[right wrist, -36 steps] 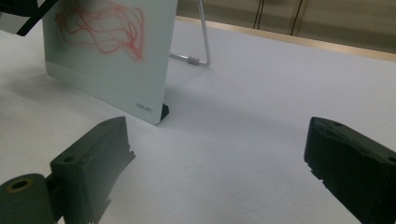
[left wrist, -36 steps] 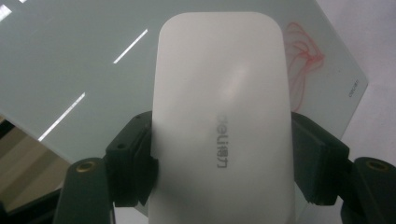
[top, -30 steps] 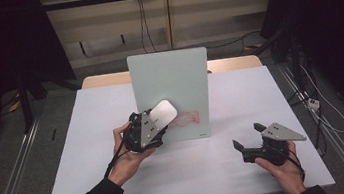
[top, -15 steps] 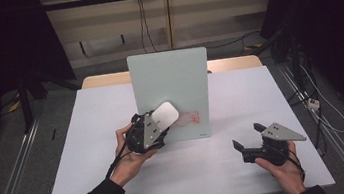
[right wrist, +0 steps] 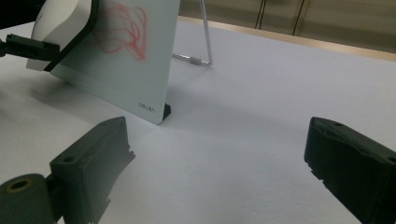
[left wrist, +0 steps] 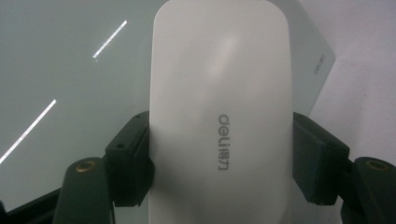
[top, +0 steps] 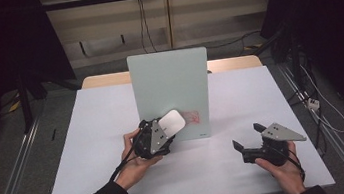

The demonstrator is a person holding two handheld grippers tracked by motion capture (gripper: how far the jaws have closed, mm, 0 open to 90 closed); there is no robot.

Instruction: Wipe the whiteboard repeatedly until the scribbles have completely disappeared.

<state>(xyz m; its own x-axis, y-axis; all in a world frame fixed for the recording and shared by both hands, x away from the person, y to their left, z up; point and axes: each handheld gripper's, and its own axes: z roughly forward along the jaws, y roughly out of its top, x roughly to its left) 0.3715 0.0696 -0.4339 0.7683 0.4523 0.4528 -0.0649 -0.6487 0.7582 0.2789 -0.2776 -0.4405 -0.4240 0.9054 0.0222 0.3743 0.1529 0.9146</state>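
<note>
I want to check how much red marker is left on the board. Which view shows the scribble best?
The right gripper view: the red scribble sits large and sharp on the whiteboard, beside the eraser. The high view shows it small and faint. In the left gripper view the eraser blocks that part of the board.

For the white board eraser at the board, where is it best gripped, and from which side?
Across its two long side edges, near the rear half, coming from behind its back end. The white eraser is a long, smooth, rounded oval, narrowest across its width; the left gripper is shut on it that way, leaving its front free against the whiteboard.
</note>
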